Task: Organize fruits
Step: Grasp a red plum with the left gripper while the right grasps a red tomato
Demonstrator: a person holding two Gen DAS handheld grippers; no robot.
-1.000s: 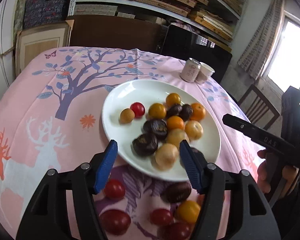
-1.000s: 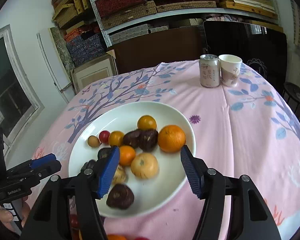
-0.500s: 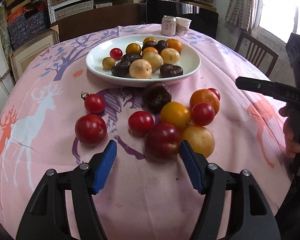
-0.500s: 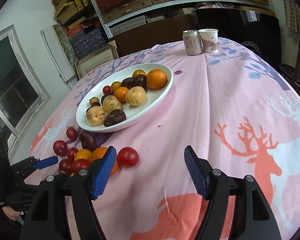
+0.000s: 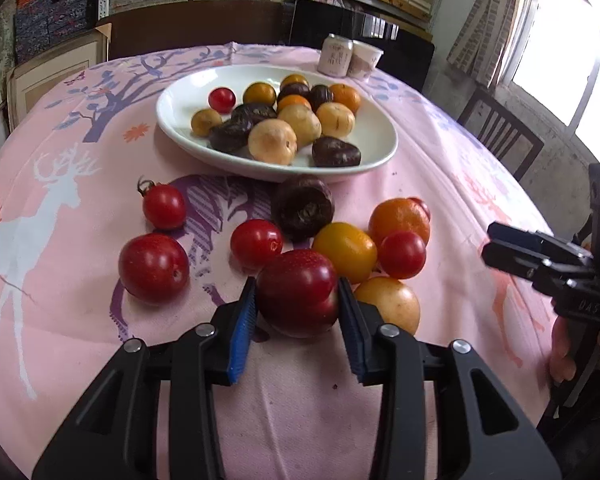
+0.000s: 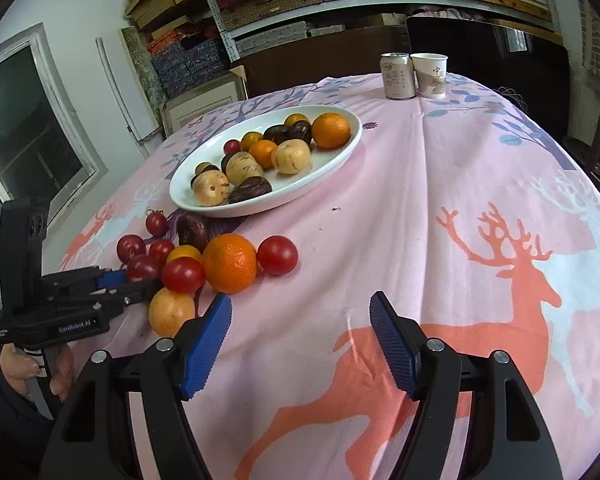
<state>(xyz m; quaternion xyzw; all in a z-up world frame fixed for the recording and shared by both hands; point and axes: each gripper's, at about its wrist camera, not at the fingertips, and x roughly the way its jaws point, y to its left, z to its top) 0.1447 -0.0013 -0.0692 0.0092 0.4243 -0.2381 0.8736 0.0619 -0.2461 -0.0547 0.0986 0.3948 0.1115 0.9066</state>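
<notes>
My left gripper (image 5: pixel 297 285) is closing its jaws on a dark red plum (image 5: pixel 298 300), and both blue pads touch its sides. Around the plum lie several loose fruits: red tomatoes (image 5: pixel 154 266), a yellow one (image 5: pixel 345 251), an orange (image 5: pixel 398 216), a pale yellow fruit (image 5: pixel 392 304) and a dark purple one (image 5: pixel 303 207). Behind them the white plate (image 5: pixel 382 148) holds several more fruits. My right gripper (image 6: pixel 300 300) hovers open over bare cloth, right of the orange (image 6: pixel 230 262). The right wrist view shows the left gripper (image 6: pixel 134 278) at the plum (image 6: pixel 142 267).
A drink can (image 6: pixel 398 76) and a paper cup (image 6: pixel 430 74) stand at the far edge of the pink tablecloth (image 6: pixel 460 168). A wooden chair (image 5: pixel 500 132) stands to the right of the table. Shelves and boxes line the back wall.
Both grippers drew back from over the plate to the loose fruits near the table's front. The left jaws then narrowed around the dark red plum. The right jaws stayed wide.
</notes>
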